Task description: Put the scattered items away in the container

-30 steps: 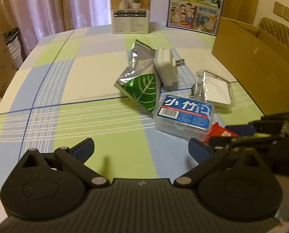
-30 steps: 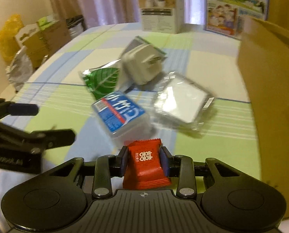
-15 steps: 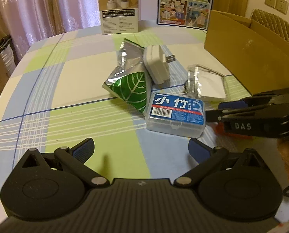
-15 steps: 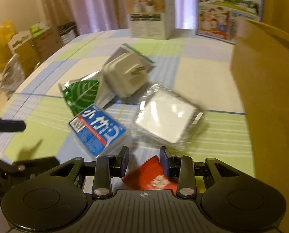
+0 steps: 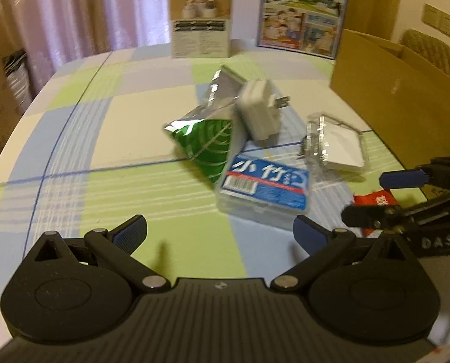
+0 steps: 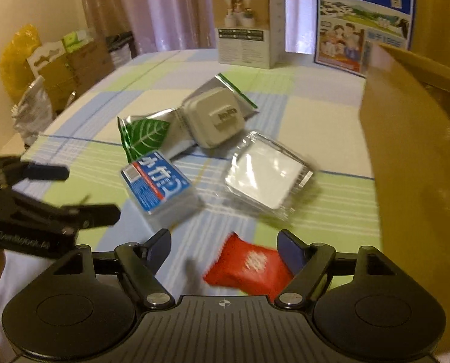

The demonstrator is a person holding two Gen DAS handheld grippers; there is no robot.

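A red candy packet (image 6: 249, 267) lies loose on the checked tablecloth between the wide-open fingers of my right gripper (image 6: 225, 242); it also shows in the left wrist view (image 5: 376, 201). Ahead lie a blue-labelled clear box (image 6: 158, 186) (image 5: 265, 186), a clear square packet (image 6: 267, 174) (image 5: 336, 146), a white charger plug (image 6: 215, 119) (image 5: 259, 112) and a green-leaf foil bag (image 6: 143, 134) (image 5: 206, 142). The brown cardboard box (image 6: 412, 157) (image 5: 397, 99) stands at the right. My left gripper (image 5: 220, 230) is open and empty, just short of the blue-labelled box.
A white product box (image 5: 200, 18) and a blue milk carton case (image 5: 303, 12) stand at the table's far edge (image 5: 128, 51). Curtains hang behind. Bags and cartons (image 6: 52, 66) sit on the floor off the table's left side.
My right gripper opened and released the red candy packet, which dropped onto the cloth between its fingers. The left gripper stayed open.
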